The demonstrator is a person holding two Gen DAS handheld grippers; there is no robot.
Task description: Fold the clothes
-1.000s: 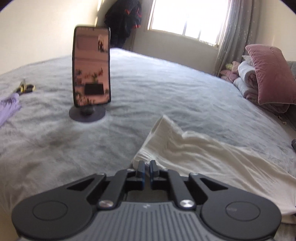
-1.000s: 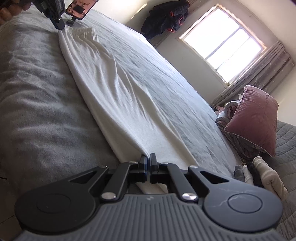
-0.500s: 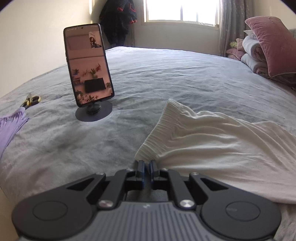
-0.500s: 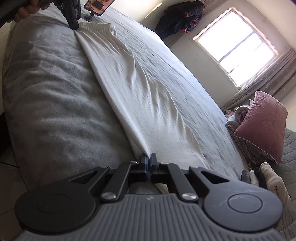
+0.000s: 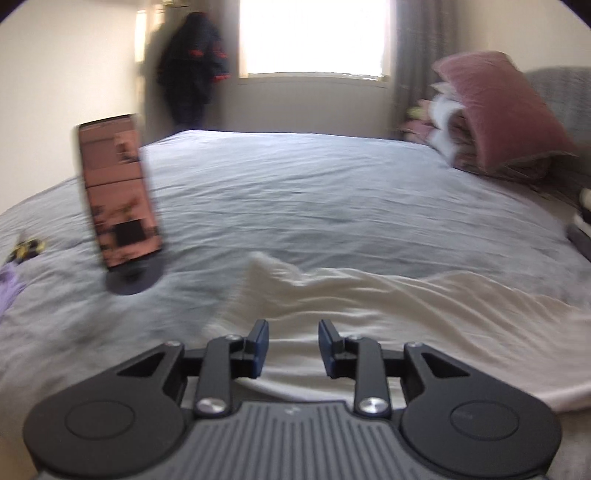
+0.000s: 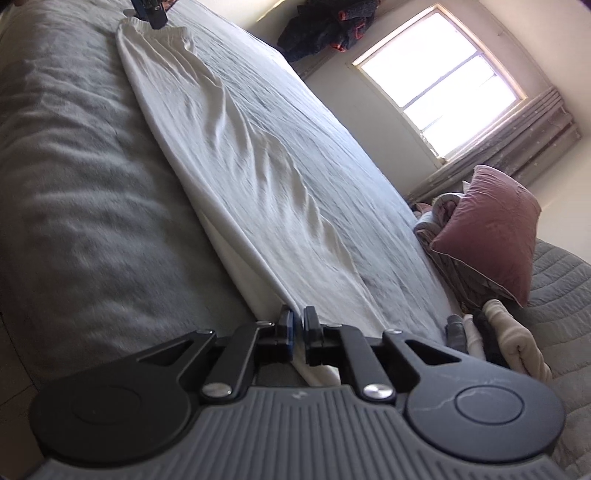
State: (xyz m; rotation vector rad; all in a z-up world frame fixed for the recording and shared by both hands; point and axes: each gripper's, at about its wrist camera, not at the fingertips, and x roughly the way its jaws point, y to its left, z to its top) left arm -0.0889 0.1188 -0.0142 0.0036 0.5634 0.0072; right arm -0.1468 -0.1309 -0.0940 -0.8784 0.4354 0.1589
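Note:
A long cream-white garment (image 5: 388,317) with a ribbed waistband lies stretched out along the grey bed (image 5: 314,184). My left gripper (image 5: 291,343) hovers over the waistband end. Its jaws are opening, with nothing pinched between them and the cloth lying beneath. In the right wrist view the garment (image 6: 236,147) runs from the left gripper (image 6: 151,16) at the top down to my right gripper (image 6: 297,325). The right jaws are opening too. They stand a narrow slit apart, and the garment's near edge runs into that slit.
A phone on a round stand (image 5: 118,195) stands on the bed's left part, with scissors (image 5: 26,249) and a purple cloth (image 5: 7,284) beyond it. A pink pillow (image 6: 491,225) and folded clothes (image 6: 495,332) sit at the right end. A dark jacket (image 5: 192,74) hangs by the window.
The left jaws have sprung apart and let go of the waistband, and the left gripper has drawn back and rolled. The right jaws have parted slightly. The garment has settled flatter on the bed.

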